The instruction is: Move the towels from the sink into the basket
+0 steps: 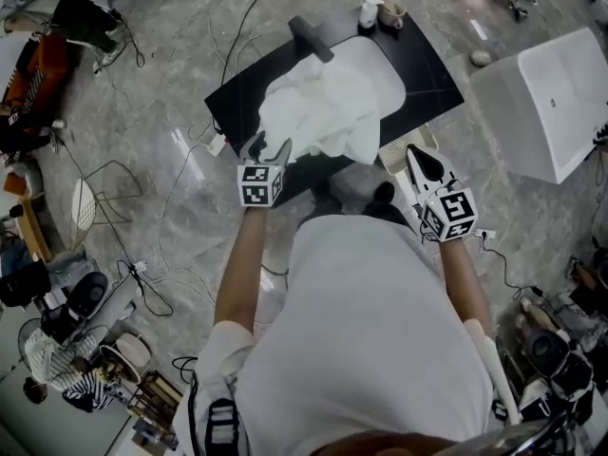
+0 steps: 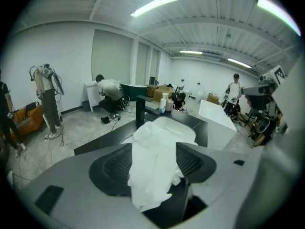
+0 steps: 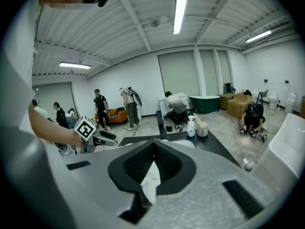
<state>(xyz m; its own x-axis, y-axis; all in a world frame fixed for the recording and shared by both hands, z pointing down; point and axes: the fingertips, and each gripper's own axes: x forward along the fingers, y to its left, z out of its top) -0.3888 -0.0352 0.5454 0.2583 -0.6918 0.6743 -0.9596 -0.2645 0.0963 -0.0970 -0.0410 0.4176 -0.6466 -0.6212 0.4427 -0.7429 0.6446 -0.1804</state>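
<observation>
Left gripper [image 2: 153, 150], foreground: jaws apart, loose folds of the towels [image 1: 325, 110] between them, unpinched. Right gripper [image 3: 153, 144]: jaws together on a strip of white cloth [image 3: 150, 181]. Towels lie heaped over the sink [image 1: 385, 62]; likely soft, light and limp, best taken by a thick bunched fold, not an edge. Sink bowl mostly covered; which container is the basket, and whether the strip joins the heap, cannot be told.

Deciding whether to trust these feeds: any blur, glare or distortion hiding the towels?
Head view: sharp, evenly lit, but the heaped white towels wash out against the white oval sink. Left gripper view: fisheye bending, glaring ceiling lamps; towel between the jaws crisp. Right gripper view: same bending; pinched white cloth scrap sharp.
</observation>
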